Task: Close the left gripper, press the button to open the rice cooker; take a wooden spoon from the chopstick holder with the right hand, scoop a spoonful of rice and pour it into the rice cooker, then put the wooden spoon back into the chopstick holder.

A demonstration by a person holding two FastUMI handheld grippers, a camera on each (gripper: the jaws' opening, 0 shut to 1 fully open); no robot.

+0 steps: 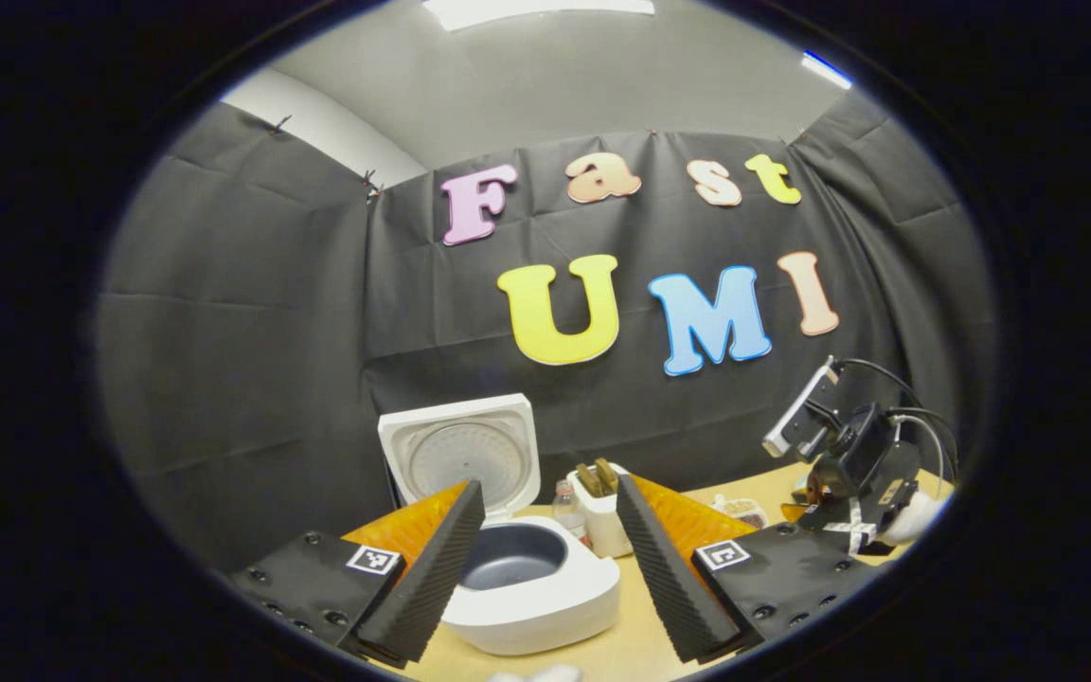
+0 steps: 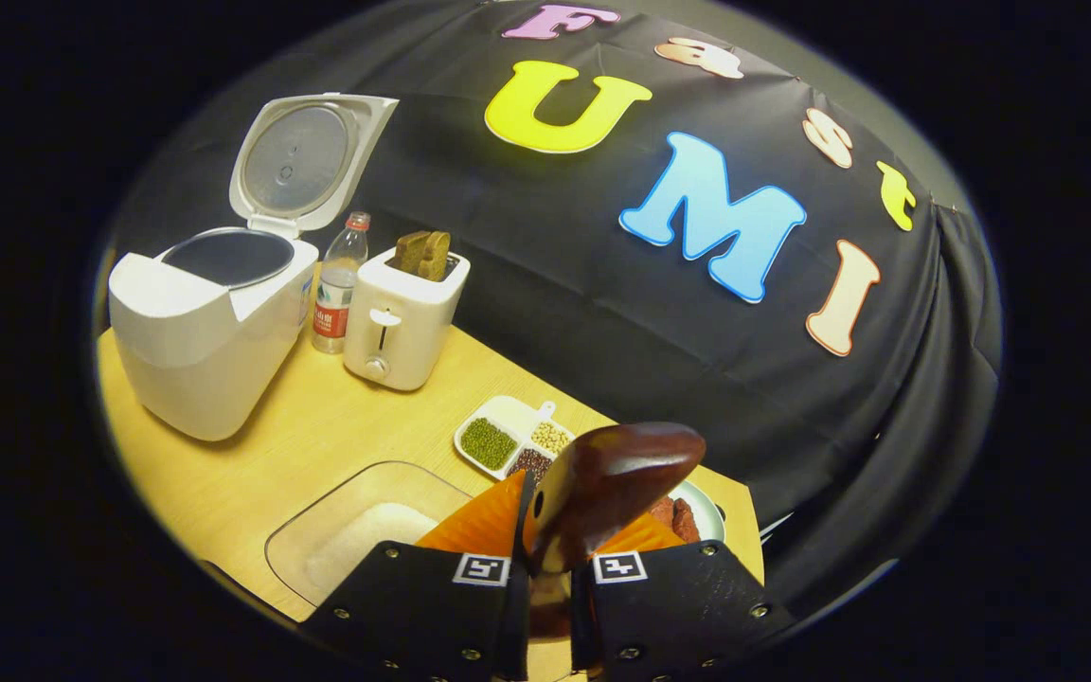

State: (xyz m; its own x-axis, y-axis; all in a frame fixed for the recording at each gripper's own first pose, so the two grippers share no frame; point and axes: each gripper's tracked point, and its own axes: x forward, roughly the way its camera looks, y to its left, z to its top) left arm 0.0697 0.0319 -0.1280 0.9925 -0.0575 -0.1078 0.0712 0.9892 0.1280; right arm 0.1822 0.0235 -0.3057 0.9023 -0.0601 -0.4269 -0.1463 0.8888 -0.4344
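The white rice cooker (image 1: 545, 606) stands with its lid (image 1: 470, 455) raised and its dark inner pot bare. My left gripper (image 1: 550, 488) hovers just before it, fingers spread wide and open, with the pot between them. In the right gripper view the cooker (image 2: 205, 332) sits at the far left of the table. My right gripper (image 2: 555, 545) is shut on the handle of a dark wooden spoon (image 2: 607, 478), whose bowl sticks up above the fingers. A clear container of white rice (image 2: 356, 540) lies just left of and below that gripper. The right gripper (image 1: 853, 474) and a gloved hand appear at the right.
A white toaster (image 2: 402, 317) with bread slices and a plastic bottle (image 2: 337, 279) stand right of the cooker. A divided dish of beans (image 2: 512, 438) and a plate with red food (image 2: 692, 516) lie near the right gripper. Black cloth walls close off the wooden table (image 2: 252, 464).
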